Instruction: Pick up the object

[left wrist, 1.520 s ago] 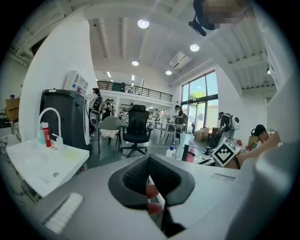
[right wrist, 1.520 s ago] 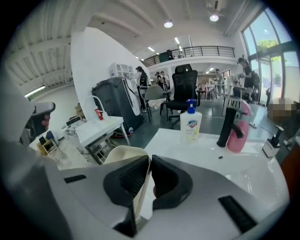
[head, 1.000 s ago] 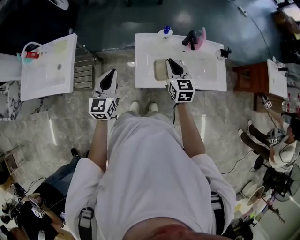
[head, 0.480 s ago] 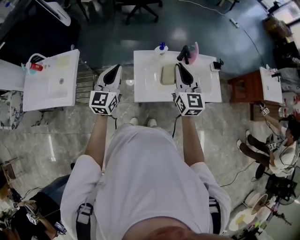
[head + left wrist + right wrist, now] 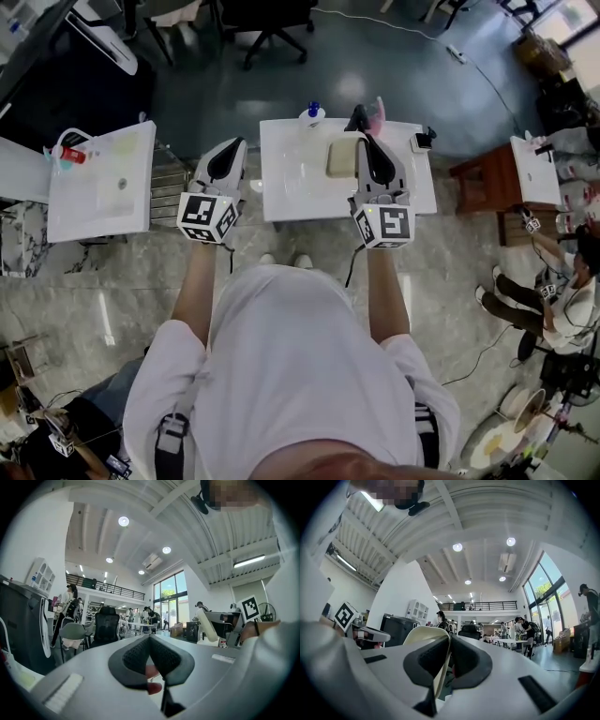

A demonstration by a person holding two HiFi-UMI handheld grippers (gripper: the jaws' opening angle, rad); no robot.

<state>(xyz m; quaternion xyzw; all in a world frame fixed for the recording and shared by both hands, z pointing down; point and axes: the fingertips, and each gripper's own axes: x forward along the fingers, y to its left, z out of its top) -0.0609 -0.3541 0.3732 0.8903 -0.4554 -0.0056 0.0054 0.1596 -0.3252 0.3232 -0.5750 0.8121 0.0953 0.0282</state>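
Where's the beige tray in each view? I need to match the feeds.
Head view: beige tray at top centre, just left of the right gripper tip.
Left gripper view: pale edge-on strip, right of centre.
Right gripper view: clamped between the jaws, bottom centre.
Shared landmark: the right gripper, shut on the tray.

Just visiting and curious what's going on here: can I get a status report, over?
Left gripper shut, empty. Right gripper shut on flat cream object, held over the white counter. Nothing seen blocking it.
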